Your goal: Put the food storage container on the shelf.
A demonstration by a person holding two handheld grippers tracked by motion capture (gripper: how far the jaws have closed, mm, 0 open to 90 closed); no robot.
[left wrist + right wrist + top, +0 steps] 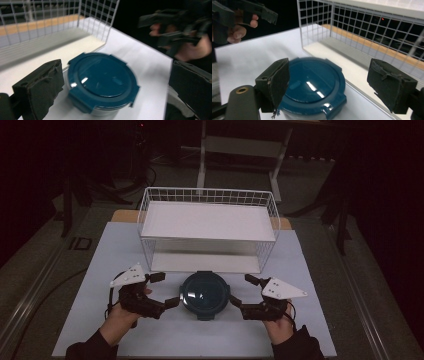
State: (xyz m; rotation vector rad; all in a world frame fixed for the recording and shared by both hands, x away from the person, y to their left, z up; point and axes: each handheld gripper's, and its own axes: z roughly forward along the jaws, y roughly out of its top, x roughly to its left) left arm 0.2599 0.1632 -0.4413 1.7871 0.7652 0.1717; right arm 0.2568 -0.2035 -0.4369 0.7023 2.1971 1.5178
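On the left, the left tongs (167,290) stand open, their jaws wide apart and holding nothing, just beside the left side of the container. In the middle, one round container with a dark blue clip lid (205,294) sits on the white bench (100,270), close in front of the one white wire basket (207,227), which has a shelf board inside. On the right, the right tongs (242,290) are also open, near the right side of the container, gripping nothing.

I think there is a risk: if one of the tongs pushes the container from only one side, it may slide over the smooth bench or knock against the basket. A grip on the lid clip (335,105) may also open it.

I count two tongs, one container, one basket.
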